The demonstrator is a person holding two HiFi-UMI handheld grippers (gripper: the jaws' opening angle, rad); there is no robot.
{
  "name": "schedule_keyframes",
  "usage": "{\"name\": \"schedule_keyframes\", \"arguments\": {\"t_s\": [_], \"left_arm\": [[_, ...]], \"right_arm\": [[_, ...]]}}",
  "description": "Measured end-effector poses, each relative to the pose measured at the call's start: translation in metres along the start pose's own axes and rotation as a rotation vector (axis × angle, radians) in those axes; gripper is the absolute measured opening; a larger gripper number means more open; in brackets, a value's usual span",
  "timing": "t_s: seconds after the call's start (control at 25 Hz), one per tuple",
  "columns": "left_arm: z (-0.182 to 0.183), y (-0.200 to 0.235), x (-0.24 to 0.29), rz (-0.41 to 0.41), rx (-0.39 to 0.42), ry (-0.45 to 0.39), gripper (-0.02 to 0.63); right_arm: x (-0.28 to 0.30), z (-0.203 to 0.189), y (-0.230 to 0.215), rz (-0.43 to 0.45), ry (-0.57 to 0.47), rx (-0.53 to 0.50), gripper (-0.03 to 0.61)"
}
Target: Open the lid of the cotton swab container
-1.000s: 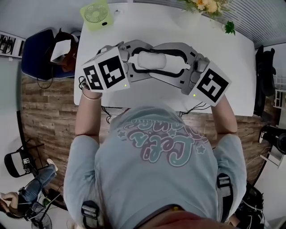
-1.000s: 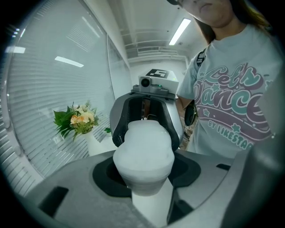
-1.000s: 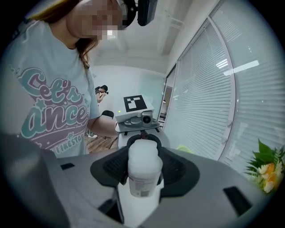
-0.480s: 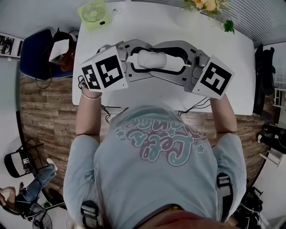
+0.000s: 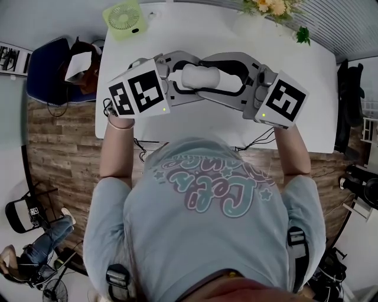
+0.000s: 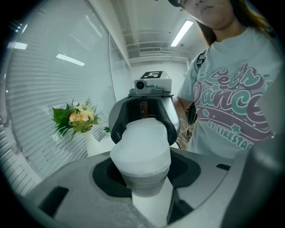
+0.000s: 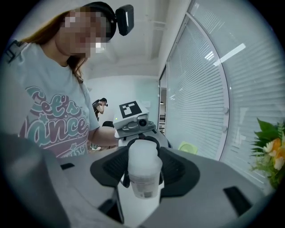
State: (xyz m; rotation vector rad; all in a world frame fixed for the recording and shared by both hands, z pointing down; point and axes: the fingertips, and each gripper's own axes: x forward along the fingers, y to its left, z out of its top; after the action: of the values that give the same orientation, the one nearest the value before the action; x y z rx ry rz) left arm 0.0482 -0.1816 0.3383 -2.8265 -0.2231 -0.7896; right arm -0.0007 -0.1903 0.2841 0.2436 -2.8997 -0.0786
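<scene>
Nearest the head camera, a pale grey printed T-shirt (image 5: 207, 224) is seen. Just beyond it, the left gripper (image 5: 180, 79) and the right gripper (image 5: 227, 82) are held facing each other, tip to tip, over a white rectangular table (image 5: 295, 88). A translucent white plastic cotton swab container (image 5: 202, 77) is held lying between them. Its wider end is pinched between the left gripper's jaws, and its labelled end is pinched between the right gripper's jaws. Farther back, a lime-green desk fan (image 5: 124, 17) is set at the table's far left corner, and a bunch of orange and cream flowers (image 5: 274, 7) is placed at its far edge.
</scene>
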Motion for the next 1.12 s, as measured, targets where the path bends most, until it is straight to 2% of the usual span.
{"name": "schedule_keyframes", "arguments": {"t_s": [0.2, 0.36, 0.6, 0.8, 1.0, 1.12], "left_arm": [[-0.008, 0.000, -0.004, 0.014, -0.013, 0.029, 0.202], [-0.009, 0.000, -0.005, 0.018, -0.025, 0.022, 0.202], [-0.009, 0.001, -0.004, 0.024, -0.036, 0.013, 0.202], [-0.009, -0.002, -0.002, 0.020, -0.042, 0.005, 0.202], [-0.013, -0.004, -0.003, 0.008, -0.044, -0.005, 0.202], [-0.012, -0.004, -0.003, 0.007, -0.042, -0.018, 0.202]], "right_arm": [[0.002, 0.007, -0.005, -0.056, -0.032, -0.025, 0.236], [0.002, 0.014, -0.007, -0.071, -0.062, -0.040, 0.234], [-0.002, 0.021, -0.011, -0.093, -0.116, -0.049, 0.205], [-0.006, 0.031, -0.015, -0.121, -0.155, -0.067, 0.154], [-0.004, 0.032, -0.017, -0.139, -0.159, -0.070, 0.097], [-0.007, 0.028, -0.022, -0.148, -0.155, -0.051, 0.094]]}}
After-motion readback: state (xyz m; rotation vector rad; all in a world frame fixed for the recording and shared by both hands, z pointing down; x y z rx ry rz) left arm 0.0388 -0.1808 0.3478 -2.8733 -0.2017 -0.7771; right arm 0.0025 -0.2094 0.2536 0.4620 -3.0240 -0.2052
